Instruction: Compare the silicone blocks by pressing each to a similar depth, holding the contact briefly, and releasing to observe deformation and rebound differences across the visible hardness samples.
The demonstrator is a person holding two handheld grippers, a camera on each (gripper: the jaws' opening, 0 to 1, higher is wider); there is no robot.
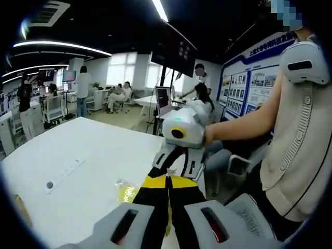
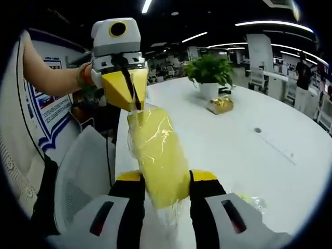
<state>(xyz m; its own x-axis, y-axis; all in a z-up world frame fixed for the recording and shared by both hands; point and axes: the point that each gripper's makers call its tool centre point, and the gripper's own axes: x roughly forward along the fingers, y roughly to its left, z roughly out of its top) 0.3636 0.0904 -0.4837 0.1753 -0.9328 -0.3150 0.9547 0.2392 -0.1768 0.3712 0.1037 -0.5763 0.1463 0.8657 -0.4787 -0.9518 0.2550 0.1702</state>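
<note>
A: Where is the block?
B: The yellow wrapped silicone block (image 2: 158, 155) is sitting above the bench (image 2: 233, 140), the right gripper (image 2: 165, 194) fingers grasping it, the left gripper (image 2: 130, 96) clenching its wrap.
A: Advice?
B: Squeeze evenly, hold briefly.

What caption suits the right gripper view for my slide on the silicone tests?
Right gripper clamps a plastic-wrapped yellow silicone block while the left gripper pinches its far end above the white table.
</note>
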